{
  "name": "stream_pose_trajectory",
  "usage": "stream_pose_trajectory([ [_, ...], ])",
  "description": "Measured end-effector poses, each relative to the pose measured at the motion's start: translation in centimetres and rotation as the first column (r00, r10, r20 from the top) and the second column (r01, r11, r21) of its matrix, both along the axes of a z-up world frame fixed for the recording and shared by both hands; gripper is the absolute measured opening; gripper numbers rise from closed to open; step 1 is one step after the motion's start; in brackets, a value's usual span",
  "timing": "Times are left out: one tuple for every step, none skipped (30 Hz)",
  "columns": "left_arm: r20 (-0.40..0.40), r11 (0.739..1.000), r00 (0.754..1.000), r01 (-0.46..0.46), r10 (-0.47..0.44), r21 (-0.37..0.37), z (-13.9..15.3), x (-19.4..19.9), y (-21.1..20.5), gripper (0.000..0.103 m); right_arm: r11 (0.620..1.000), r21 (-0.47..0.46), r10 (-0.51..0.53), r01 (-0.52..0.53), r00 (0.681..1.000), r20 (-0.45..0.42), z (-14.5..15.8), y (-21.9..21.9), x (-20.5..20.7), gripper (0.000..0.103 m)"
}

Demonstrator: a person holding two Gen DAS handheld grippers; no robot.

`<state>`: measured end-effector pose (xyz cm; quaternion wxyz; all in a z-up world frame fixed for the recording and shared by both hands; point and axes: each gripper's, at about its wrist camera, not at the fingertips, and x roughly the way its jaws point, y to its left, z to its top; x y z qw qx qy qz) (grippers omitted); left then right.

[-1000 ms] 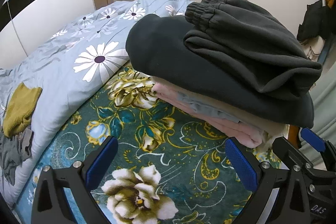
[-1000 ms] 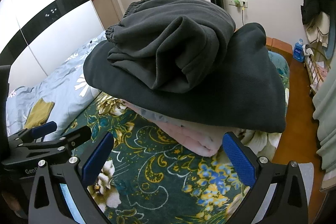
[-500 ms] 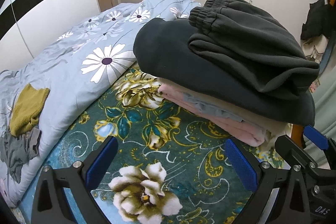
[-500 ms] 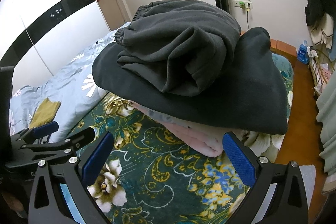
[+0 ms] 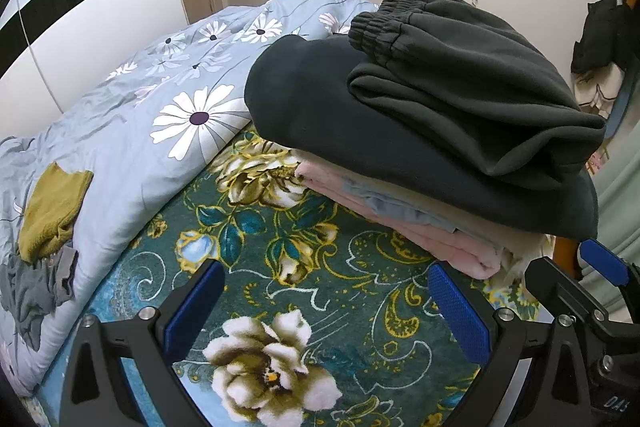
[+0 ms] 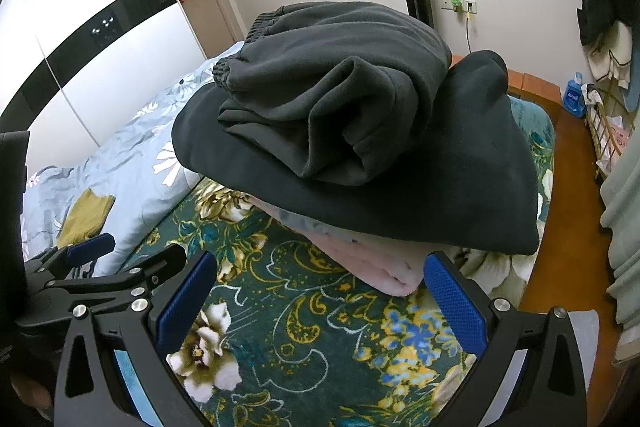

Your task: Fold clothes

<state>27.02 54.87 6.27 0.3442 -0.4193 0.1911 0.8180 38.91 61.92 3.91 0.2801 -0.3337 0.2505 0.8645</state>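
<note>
A stack of folded clothes rests on the green floral blanket. Folded dark grey sweatpants lie on top, over a black garment and pink and pale layers. My left gripper is open and empty, hovering in front of the stack. My right gripper is also open and empty, just short of the pink edge. The left gripper shows at the lower left of the right wrist view.
A light blue daisy quilt covers the bed's left side, with a crumpled mustard cloth and a grey garment on it. A wardrobe stands left. Wooden floor and a detergent bottle lie right.
Both grippers have drawn back from the stack a little and risen, so the clothes look smaller and more bed shows. Both stay open and empty.
</note>
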Motion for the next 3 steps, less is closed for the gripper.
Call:
stream_pose_trajectory([
  [0.002, 1.0, 1.0, -0.002, 0.002, 0.0, -0.04, -0.02, 0.01, 0.103, 1.0, 0.001, -0.001, 0.001, 1.0, 0.002, 0.01, 0.02, 0.01, 0.103],
  [0.005, 1.0, 1.0, -0.003, 0.003, -0.002, -0.09, -0.03, 0.01, 0.103, 1.0, 0.0, -0.002, 0.002, 1.0, 0.005, 0.02, 0.03, 0.02, 0.103],
  [0.007, 1.0, 1.0, -0.004, 0.004, -0.001, -0.1, 0.0, -0.03, 0.103, 1.0, 0.0, -0.003, 0.003, 1.0, 0.005, 0.04, 0.0, 0.06, 0.103],
])
